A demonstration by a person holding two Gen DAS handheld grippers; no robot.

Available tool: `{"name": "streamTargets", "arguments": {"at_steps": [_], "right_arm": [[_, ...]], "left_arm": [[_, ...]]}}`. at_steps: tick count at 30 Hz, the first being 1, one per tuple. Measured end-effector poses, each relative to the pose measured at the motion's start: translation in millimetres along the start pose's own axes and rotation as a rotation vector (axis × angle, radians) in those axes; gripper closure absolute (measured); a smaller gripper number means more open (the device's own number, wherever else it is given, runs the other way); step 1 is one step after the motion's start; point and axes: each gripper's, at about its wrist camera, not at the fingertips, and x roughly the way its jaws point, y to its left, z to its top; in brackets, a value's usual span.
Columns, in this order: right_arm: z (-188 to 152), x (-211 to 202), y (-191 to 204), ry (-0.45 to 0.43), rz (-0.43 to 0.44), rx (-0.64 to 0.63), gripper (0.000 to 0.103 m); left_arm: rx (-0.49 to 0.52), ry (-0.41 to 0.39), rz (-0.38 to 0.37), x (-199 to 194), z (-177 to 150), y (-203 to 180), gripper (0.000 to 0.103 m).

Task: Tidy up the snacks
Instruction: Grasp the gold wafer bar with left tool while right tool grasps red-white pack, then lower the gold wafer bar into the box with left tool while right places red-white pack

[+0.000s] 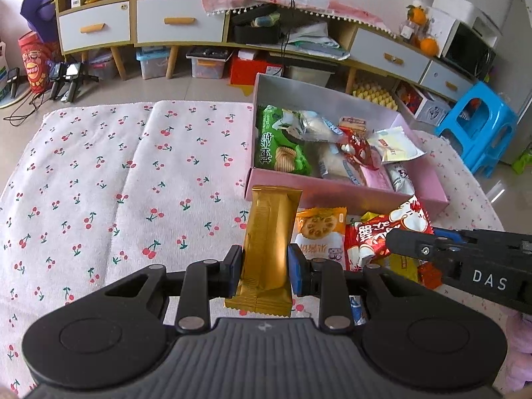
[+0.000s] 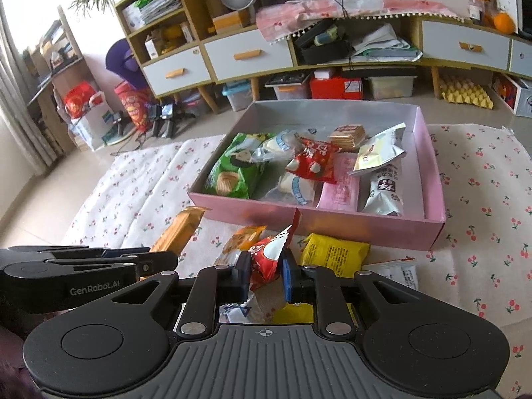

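From the left wrist, the pink box (image 1: 349,196) sits on the cherry cloth (image 1: 116,183), holding a green biscuit pack (image 1: 279,143) along its left wall, clear-wrapped white buns (image 1: 335,163), a small red packet (image 1: 359,149), a cream sachet (image 1: 395,146) and a white bar (image 1: 402,176). The left gripper (image 1: 265,266) pinches a gold bar (image 1: 269,249) across its lower half; the bar's long axis runs away from the camera, its far end pointing toward the box's near wall. From the right wrist, the same box (image 2: 432,179) shows those snacks plus a stack of crackers (image 2: 347,137) and a pink packet (image 2: 339,189). The right gripper (image 2: 266,274) is pressed onto a red-and-white packet (image 2: 267,259), tilted with one corner up toward the box. A yellow pack (image 2: 335,251) lies just beside it on the cloth.
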Motion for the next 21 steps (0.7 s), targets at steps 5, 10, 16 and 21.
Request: {"name": "streamTargets", "arguments": {"at_steps": [5,10,16,21], "right_arm": [[2.5,-8.6,-2.1,-0.021,0.018,0.019,0.085],[6.9,-17.0,-4.2,-0.045,0.033,0.035,0.085],[14.1,-28.6,-7.0,-0.089,0.04,0.052,0.085],[24.6,-35.5,-21.5,-0.14,0.018,0.117,0.085]], "left_arm": [[-0.016,-0.01,-0.013,-2.9,2.0,-1.3,0.077],[-0.025,-0.024,-0.025,-6.7,4.3,-2.5,0.077],[-0.044,-0.04,-0.036,-8.8,7.8,-2.3,0.077],[-0.082,-0.057,-0.048,-9.5,12.2,-1.2,0.077]]}}
